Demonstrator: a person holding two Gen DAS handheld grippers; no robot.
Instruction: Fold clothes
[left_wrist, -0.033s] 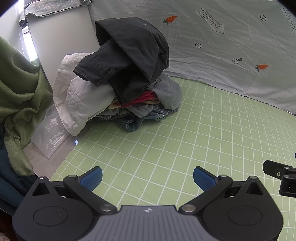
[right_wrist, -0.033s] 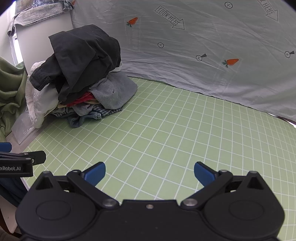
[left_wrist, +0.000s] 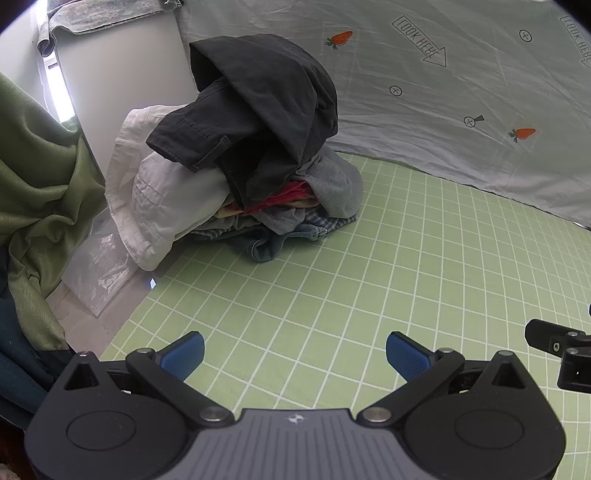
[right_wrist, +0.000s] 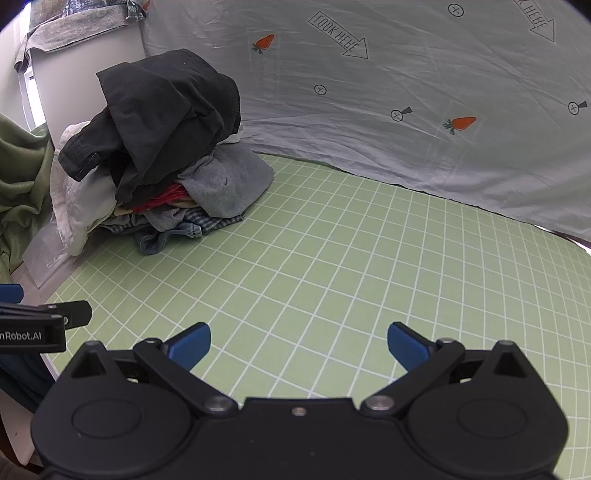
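Clothes (left_wrist: 255, 155) heaped unfolded at the far-left corner of the green grid mat (left_wrist: 388, 280), a black garment (right_wrist: 166, 122) topmost. Left gripper (left_wrist: 294, 354) and right gripper (right_wrist: 298, 343) hover over bare mat, jaws apart and empty. Judged stage: between garments; any next pick calls for pinching the top layer alone

Soft even daylight, sharp focus, fisheye bending at edges.

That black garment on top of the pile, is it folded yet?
Not folded. The black garment lies crumpled and draped over the clothes pile.
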